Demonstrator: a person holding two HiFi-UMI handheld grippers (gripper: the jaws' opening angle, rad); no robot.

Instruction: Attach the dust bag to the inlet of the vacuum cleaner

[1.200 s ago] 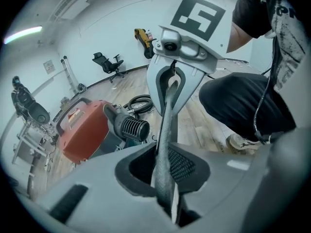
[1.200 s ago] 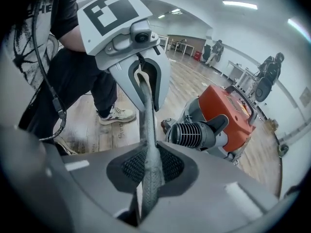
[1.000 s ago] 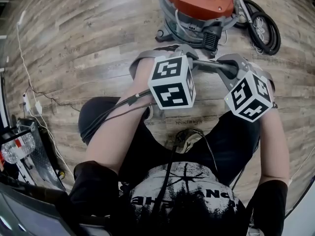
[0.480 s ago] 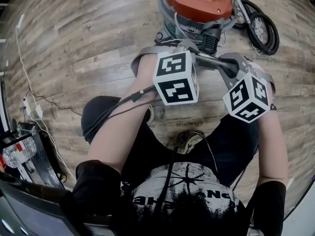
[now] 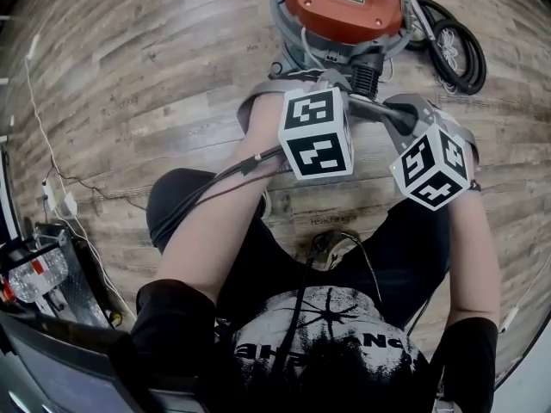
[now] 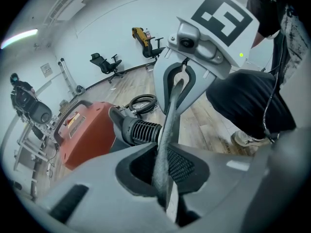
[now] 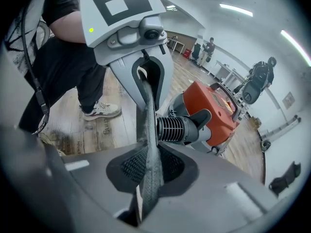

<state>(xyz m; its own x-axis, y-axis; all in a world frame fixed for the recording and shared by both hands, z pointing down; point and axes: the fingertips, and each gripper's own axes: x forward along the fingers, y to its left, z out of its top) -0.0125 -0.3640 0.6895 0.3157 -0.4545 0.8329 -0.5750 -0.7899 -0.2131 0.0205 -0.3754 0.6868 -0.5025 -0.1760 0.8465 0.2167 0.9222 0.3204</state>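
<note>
Left gripper view pretty much tells the story. The left gripper point(image 6: 164, 171) is clamped tight on one end of the dust bag point(image 6: 171, 113), which shows edge-on as a thin grey strip. The other end runs straight into the right gripper point(image 7: 146, 174), which is pinching it just as firmly. So the bag hangs stretched between the two, up off the floor, with its long axis running from one hand across to the other.

What the next bit turns on, I reckon: the vacuum cleaner point(image 5: 346, 5) sits on the wooden floor point(image 5: 146, 76) in front of the person. The black ribbed stub on its near side, which I take for the inlet point(image 5: 368, 74), pokes back toward them. From above it lies just beyond the gripper tips and roughly between them, so neither hand looks clearly nearer. The left gripper view has it just left of the strip and the right gripper view has it just right of it. Both put it on the far side of the bag, near the middle.

So the stub's axis crosses the bag's more or less square-on. My guess is the bag has to go forward and down onto it, both hands together. I can't see the bag's opening from any angle, so I can't tell if it's lined up.
</note>
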